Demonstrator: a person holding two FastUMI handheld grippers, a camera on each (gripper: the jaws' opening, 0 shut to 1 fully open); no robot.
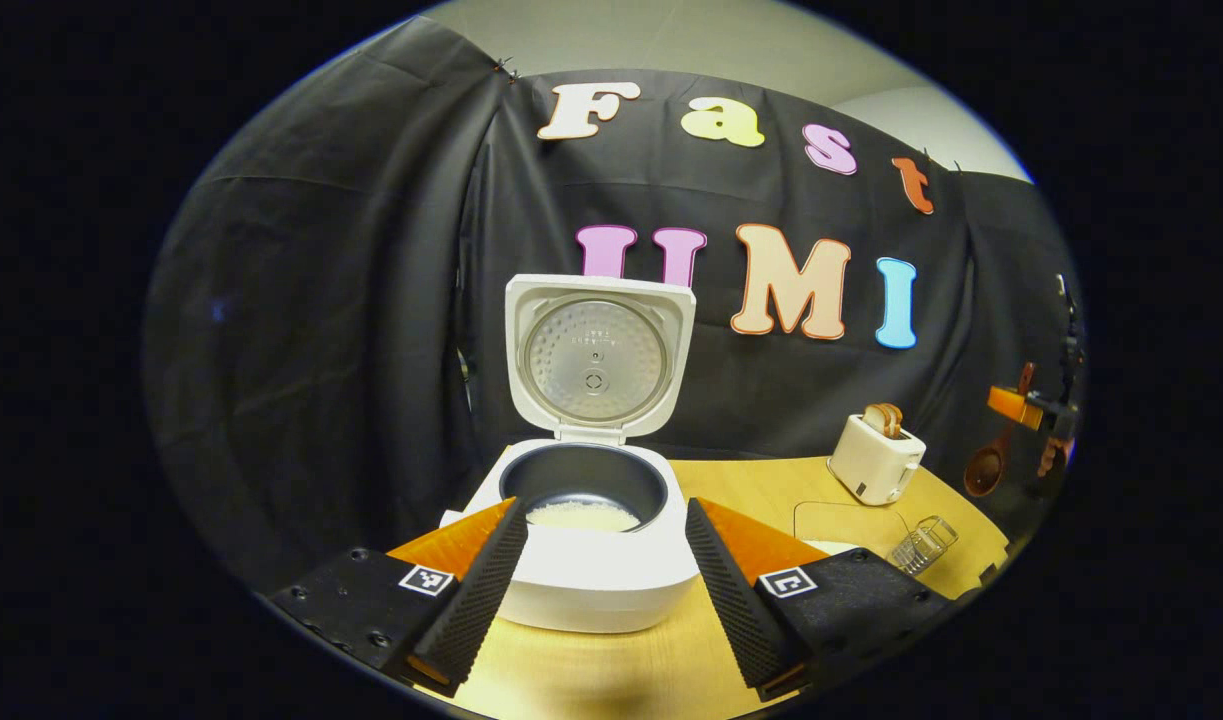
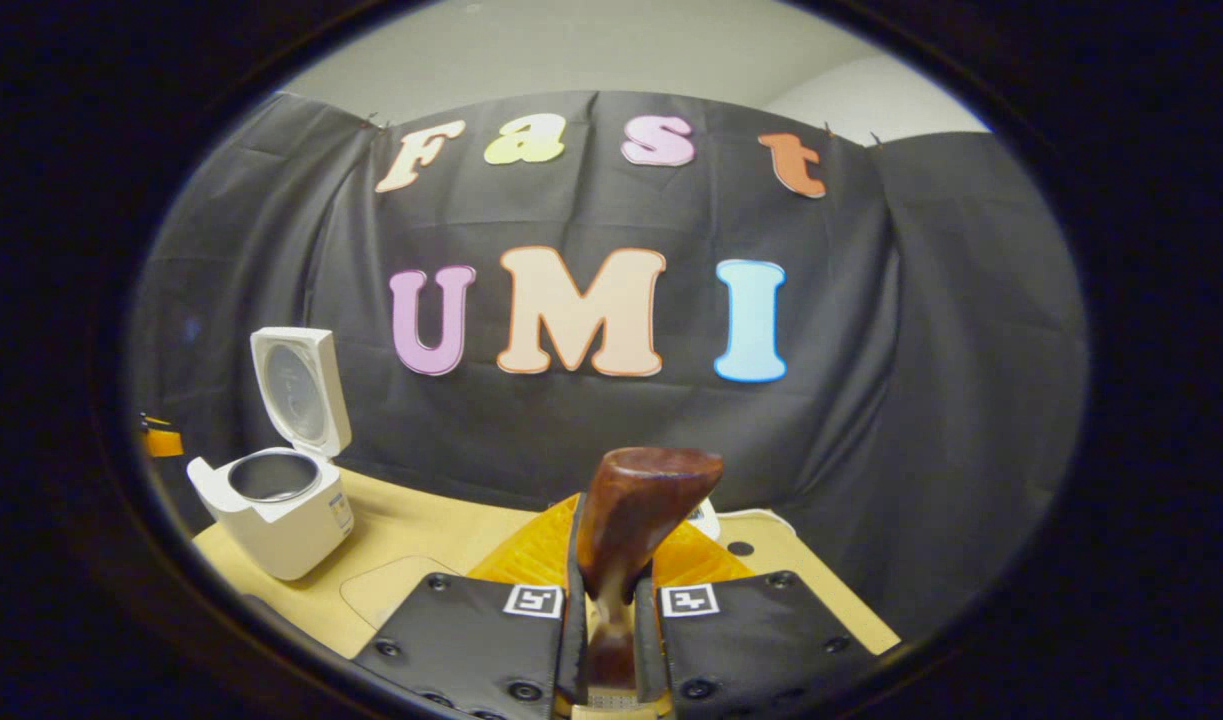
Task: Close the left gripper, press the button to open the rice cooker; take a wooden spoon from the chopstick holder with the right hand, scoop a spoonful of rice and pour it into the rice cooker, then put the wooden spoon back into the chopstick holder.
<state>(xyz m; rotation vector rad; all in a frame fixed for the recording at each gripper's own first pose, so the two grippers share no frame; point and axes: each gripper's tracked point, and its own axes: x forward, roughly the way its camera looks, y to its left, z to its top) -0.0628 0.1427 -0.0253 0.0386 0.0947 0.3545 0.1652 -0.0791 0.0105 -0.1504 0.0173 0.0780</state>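
The white rice cooker (image 1: 591,575) stands open with its lid (image 1: 596,360) upright, and white rice lies in the dark pot (image 1: 583,490). My left gripper (image 1: 604,515) is open, one finger on each side of the cooker's front, not touching it. Far right, my right gripper (image 1: 1033,408) hangs in the air holding the wooden spoon (image 1: 986,465), bowl hanging down. In the right gripper view my right gripper (image 2: 611,540) is shut on the spoon's handle, and the spoon's (image 2: 641,500) bowl sticks out ahead. The cooker (image 2: 276,510) stands far left.
A white toaster (image 1: 876,458) with bread in it stands at the back right of the wooden table (image 1: 751,480). A clear wire holder (image 1: 921,545) sits near the table's right edge. Black cloth walls the booth behind. Part of the left gripper (image 2: 161,440) shows beside the cooker.
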